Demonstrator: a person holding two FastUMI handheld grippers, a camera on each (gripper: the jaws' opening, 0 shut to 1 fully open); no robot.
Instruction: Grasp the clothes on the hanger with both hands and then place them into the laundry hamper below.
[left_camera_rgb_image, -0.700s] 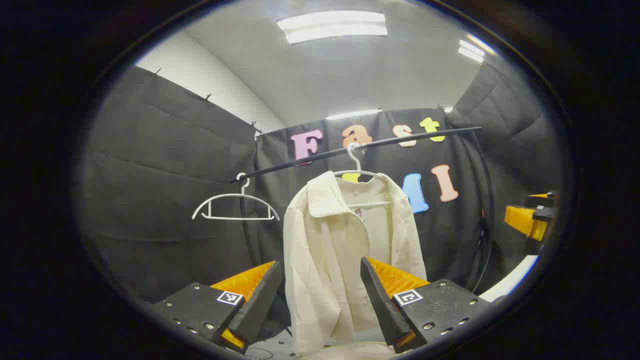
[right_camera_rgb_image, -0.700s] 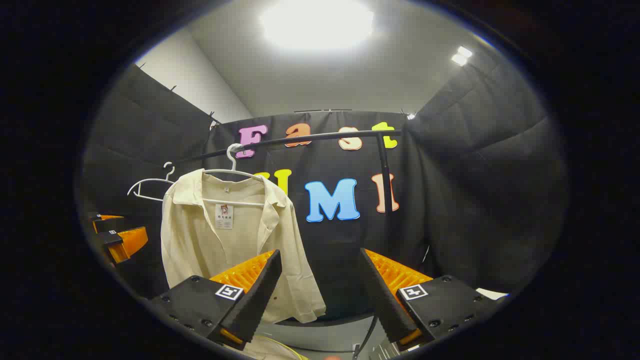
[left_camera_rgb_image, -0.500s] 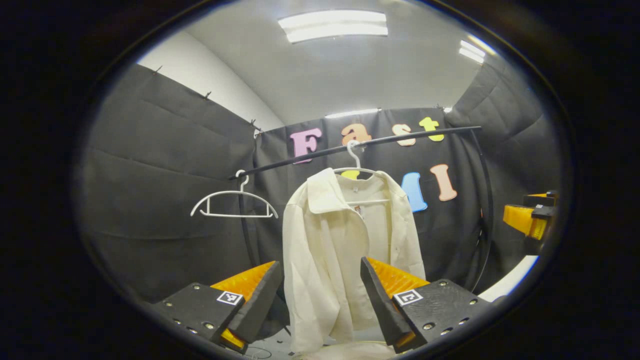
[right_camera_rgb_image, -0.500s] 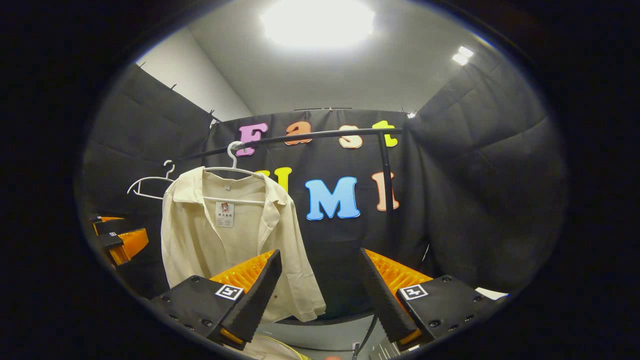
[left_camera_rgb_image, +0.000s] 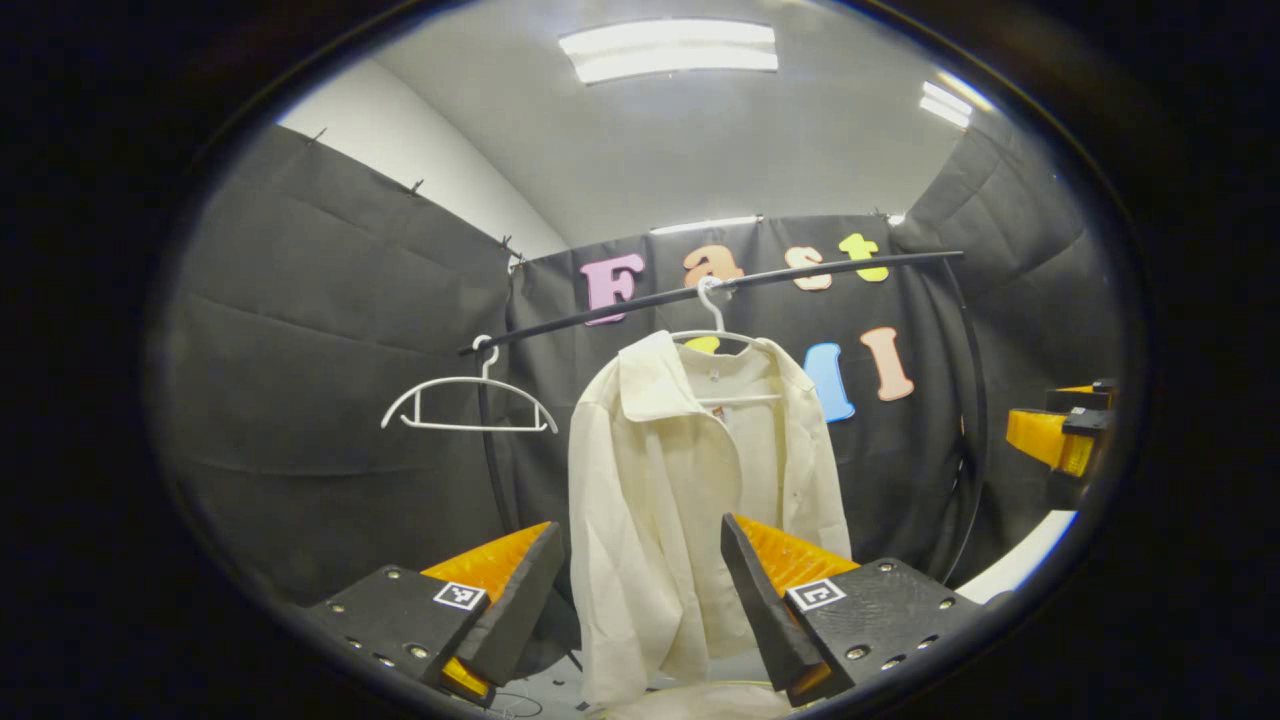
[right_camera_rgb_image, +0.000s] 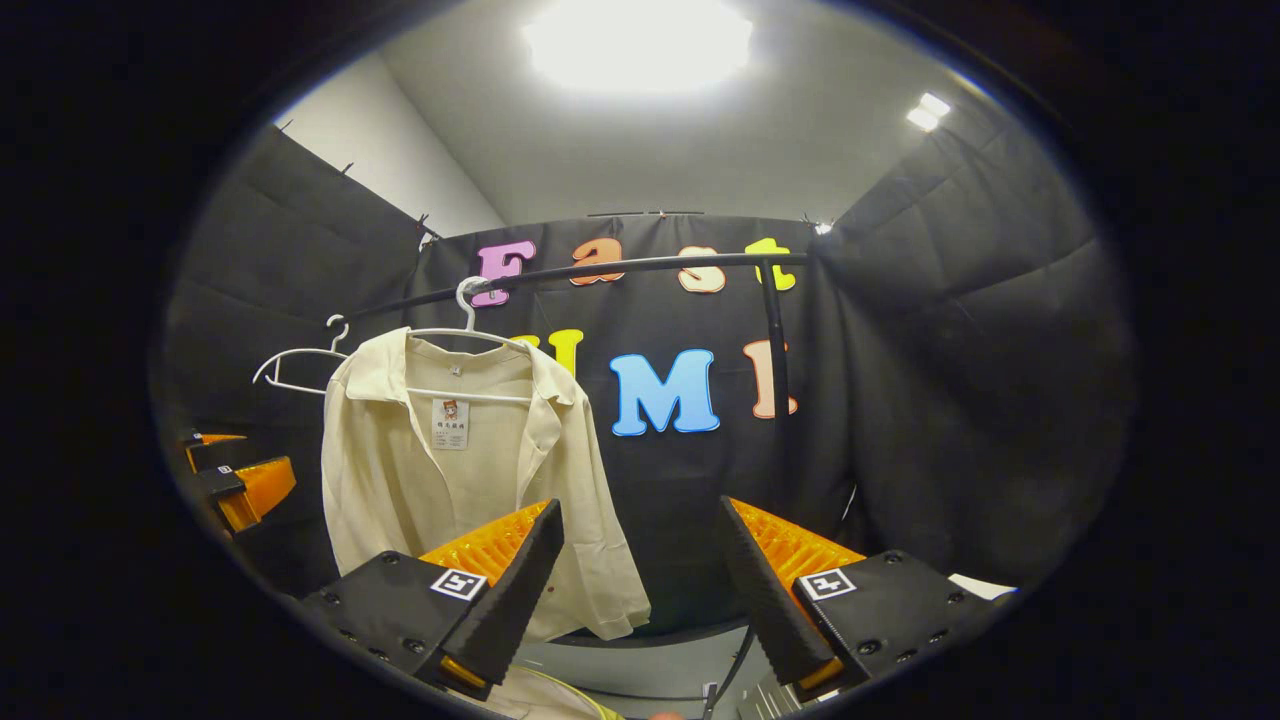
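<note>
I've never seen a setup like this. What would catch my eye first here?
Most likely the cream shirt, hanging open on a white hanger from the dark rail in the middle of the left gripper view. Beside it an empty hanger hangs on the same rail. Low in each view, the left tool and right tool stand open, apart from the shirt.
</note>
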